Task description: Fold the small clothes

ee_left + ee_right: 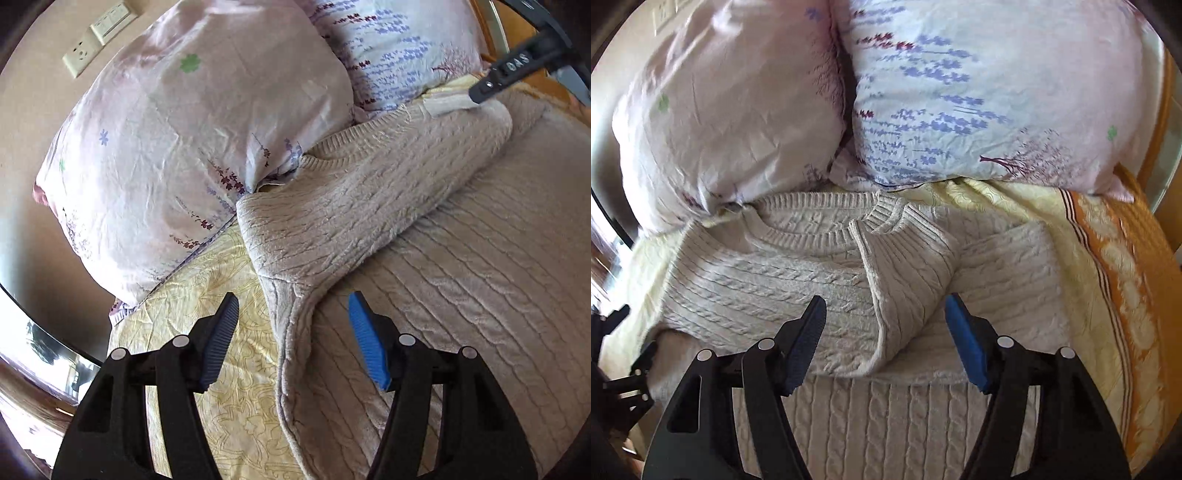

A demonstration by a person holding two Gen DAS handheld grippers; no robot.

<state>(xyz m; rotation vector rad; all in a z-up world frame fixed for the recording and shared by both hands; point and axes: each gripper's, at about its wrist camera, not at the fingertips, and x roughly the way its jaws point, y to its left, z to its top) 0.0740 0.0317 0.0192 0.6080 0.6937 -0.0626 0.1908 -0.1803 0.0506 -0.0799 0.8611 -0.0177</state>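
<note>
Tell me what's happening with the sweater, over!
Left tool open, empty. Right tool open, empty. Sweater flat on bed, one sleeve folded across. Pillows crowd the collar.

Head edge of bed: two pillows [731, 122] [979, 99] stand side by side and block you there; the sweater [768, 273] collar touches them.
Left edge: bare yellow sheet [221, 314] beside the sweater gives your left gripper [291, 332] room.
Right edge: a bare sheet strip with orange border [1126, 295] lies open to your right gripper [884, 332].
Centre: folded sleeve [905, 280] forms a raised ridge.
</note>
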